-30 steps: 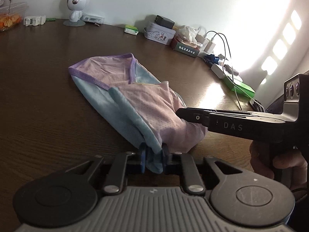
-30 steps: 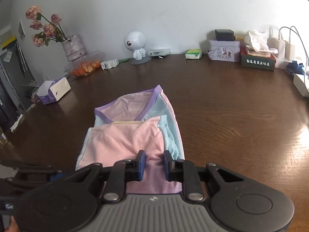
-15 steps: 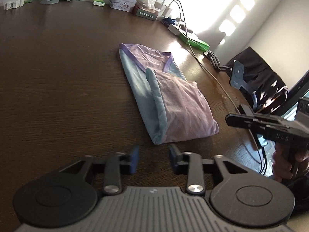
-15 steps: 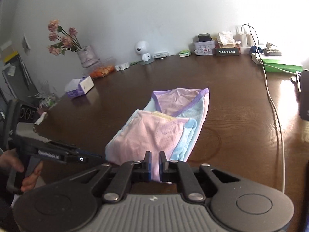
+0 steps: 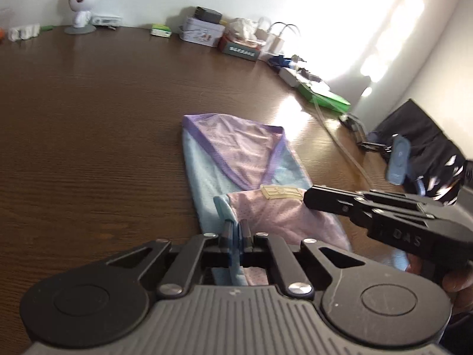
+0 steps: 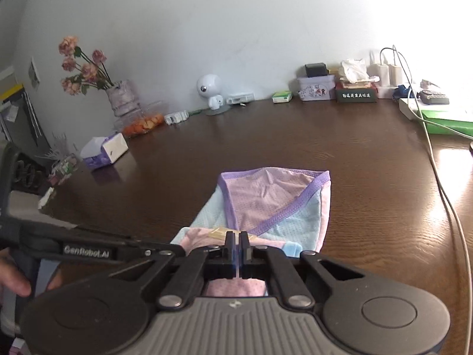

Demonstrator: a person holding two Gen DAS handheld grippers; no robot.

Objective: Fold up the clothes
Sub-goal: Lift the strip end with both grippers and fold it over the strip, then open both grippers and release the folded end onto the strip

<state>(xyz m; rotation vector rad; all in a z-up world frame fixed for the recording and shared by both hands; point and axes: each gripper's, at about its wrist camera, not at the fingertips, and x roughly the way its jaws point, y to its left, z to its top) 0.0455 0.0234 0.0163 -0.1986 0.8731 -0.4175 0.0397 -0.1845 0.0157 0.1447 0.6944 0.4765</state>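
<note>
Now both grippers, left gripper (image 5: 236,228) and right gripper (image 6: 237,241), clamped on soft dotted-mesh garment (image 5: 236,159).

"GenRobot.AI" is printed in white on the black left gripper (image 6: 177,248). "DAS" is read on the black right gripper (image 5: 309,199). Characters on the dark box (image 6: 356,94) are too small to be read.

1. a dark brown wooden desk (image 6: 295,136) with visible grain fills both views.
2. a plain white wall (image 6: 207,23) stands behind its far edge.
3. strong light washes out the wall's right side (image 5: 340,14) and glares off the wood.
4. a dark chair (image 5: 419,136) stands beyond the right edge.
</note>
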